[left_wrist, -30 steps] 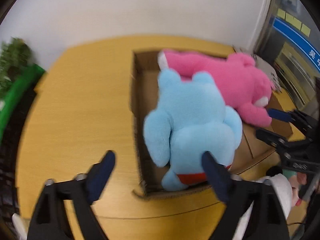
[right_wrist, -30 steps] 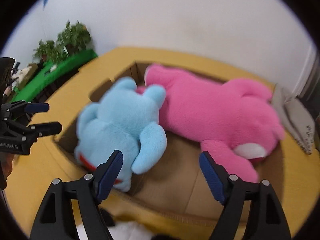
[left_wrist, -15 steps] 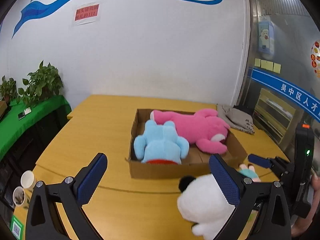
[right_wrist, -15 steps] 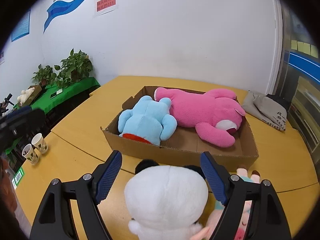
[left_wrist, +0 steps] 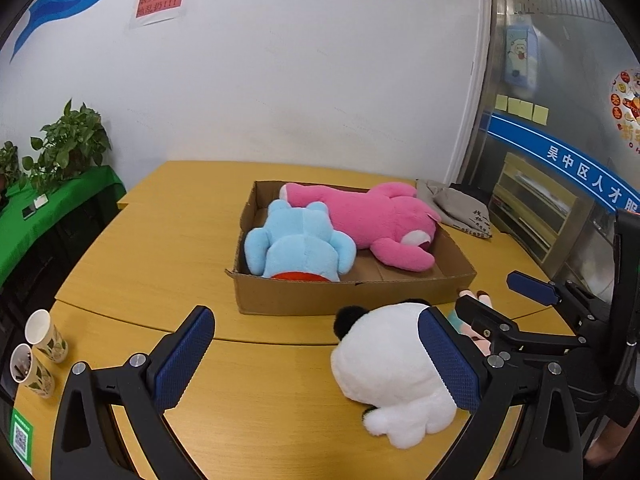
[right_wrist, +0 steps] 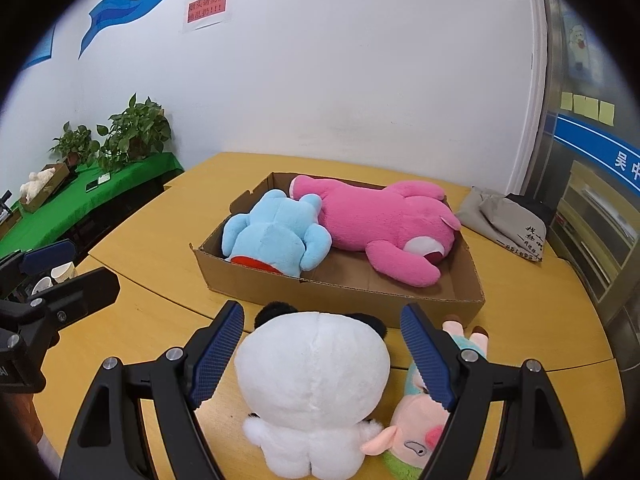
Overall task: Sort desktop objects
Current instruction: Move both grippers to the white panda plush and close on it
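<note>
White panda plush [right_wrist: 316, 384] face-down, head toward cardboard box [right_wrist: 344, 294]

four plush toys: blue [right_wrist: 276, 236] and pink [right_wrist: 384, 224] in the box [right_wrist: 344, 292], panda [right_wrist: 312, 384] and pig [right_wrist: 416, 436] on the bench [right_wrist: 160, 240]. one box. two paper cups [left_wrist: 38, 350]. two hand-held grippers: left [left_wrist: 320, 364], right [right_wrist: 322, 356]. two potted plants [right_wrist: 132, 136]. one grey bag [right_wrist: 508, 216].

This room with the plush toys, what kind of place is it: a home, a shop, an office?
Probably an office or public service centre, not a home: a big wooden meeting table, a printed red notice on the wall, and a blue signage band across glass doors.
</note>
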`<state>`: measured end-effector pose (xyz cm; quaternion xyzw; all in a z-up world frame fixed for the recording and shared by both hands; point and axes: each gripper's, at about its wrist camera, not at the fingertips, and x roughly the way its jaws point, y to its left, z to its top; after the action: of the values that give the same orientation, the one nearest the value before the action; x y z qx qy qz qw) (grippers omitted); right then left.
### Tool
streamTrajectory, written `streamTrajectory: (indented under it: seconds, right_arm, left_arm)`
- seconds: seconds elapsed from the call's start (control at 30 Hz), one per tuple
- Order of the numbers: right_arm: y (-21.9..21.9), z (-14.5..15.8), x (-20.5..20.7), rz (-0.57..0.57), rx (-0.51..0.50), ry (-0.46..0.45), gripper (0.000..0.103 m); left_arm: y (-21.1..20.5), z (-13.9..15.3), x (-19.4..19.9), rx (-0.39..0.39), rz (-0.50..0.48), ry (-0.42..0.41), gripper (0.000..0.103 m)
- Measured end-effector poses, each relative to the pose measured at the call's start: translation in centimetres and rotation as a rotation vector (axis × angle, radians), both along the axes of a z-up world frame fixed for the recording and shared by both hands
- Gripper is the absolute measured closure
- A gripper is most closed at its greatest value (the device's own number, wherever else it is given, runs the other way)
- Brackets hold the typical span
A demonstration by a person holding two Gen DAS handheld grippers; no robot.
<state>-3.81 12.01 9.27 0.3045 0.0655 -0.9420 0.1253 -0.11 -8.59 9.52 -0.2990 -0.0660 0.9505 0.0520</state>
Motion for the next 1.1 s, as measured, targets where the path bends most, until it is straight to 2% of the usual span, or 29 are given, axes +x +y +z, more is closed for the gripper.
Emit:
streamTrajectory:
  seconds: [0.5,0.93,1.03,1.1]
  right_arm:
    - [0.5,-1.1,-1.1,-0.016,0.007,-0.028,0.022]
    - [1.0,-2.2,-1.6,-0.004,-0.004,-0.061,0.022]
    - [1.4,-2.6,-1.7,0.013,-0.013,-0.068,0.022]
    - [2.1,-3.1,-1.9,0.031,-0.017,-0.07,0.022]
  left_arm:
    - [0.3,-1.0,-1.4,0.055,-0.059,-0.039,0.0]
    - [0.7,-3.2,-2.9,0.123,-0.098,-0.099,0.0]
    - [0.6,-4.0,-3.5,0.176,-0.132,-0.124,0.0]
    - [0.1,-4.8,-4.0,0.243,-0.161,-0.141,0.0]
